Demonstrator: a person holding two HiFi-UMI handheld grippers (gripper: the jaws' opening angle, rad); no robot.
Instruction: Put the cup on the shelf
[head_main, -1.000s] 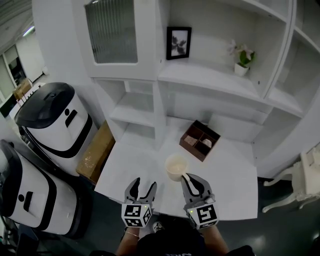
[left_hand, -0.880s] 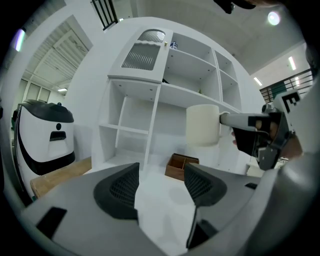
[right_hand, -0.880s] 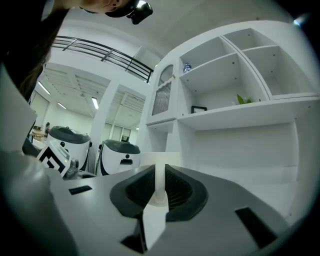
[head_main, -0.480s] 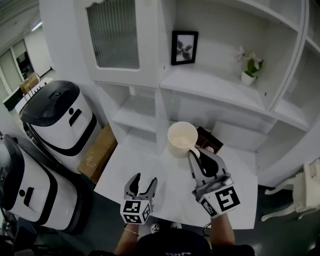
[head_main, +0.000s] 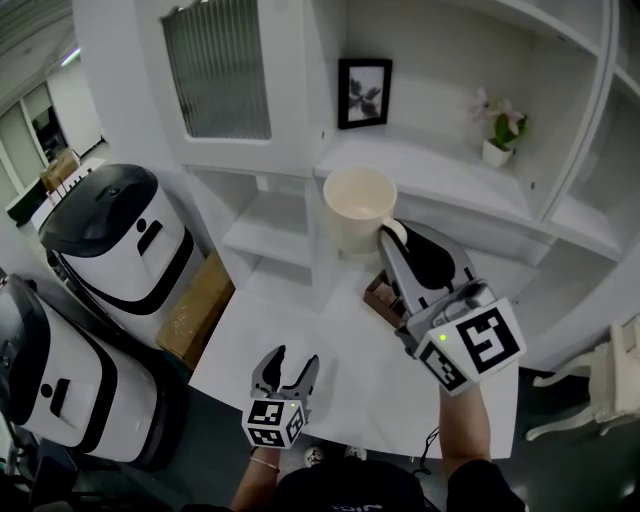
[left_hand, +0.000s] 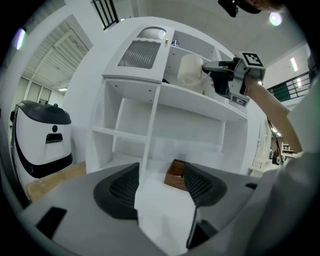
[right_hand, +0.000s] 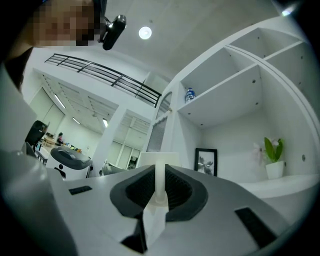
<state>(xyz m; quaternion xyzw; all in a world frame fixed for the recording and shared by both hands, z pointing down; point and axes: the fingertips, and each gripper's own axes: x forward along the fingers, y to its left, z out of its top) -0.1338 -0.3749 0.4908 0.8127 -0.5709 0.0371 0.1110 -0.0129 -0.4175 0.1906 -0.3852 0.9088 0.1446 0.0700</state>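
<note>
A cream cup (head_main: 358, 207) hangs in the air in front of the white shelf board (head_main: 430, 165), upright, mouth up. My right gripper (head_main: 394, 242) is shut on the cup's handle (right_hand: 159, 176), raised high over the table. In the left gripper view the cup (left_hand: 190, 69) and the right gripper (left_hand: 214, 69) show up by the shelf. My left gripper (head_main: 284, 370) stays low near the table's front edge, open, with nothing between its jaws.
On the shelf stand a framed picture (head_main: 364, 92) and a small potted flower (head_main: 497, 138). A brown compartment box (head_main: 381, 296) sits on the white table (head_main: 330, 375). Two white-and-black machines (head_main: 110, 240) stand on the floor at left, beside a cardboard box (head_main: 190, 306).
My right gripper has lifted the cup off the table, up and forward toward the shelf. The left gripper has stayed where it was.
</note>
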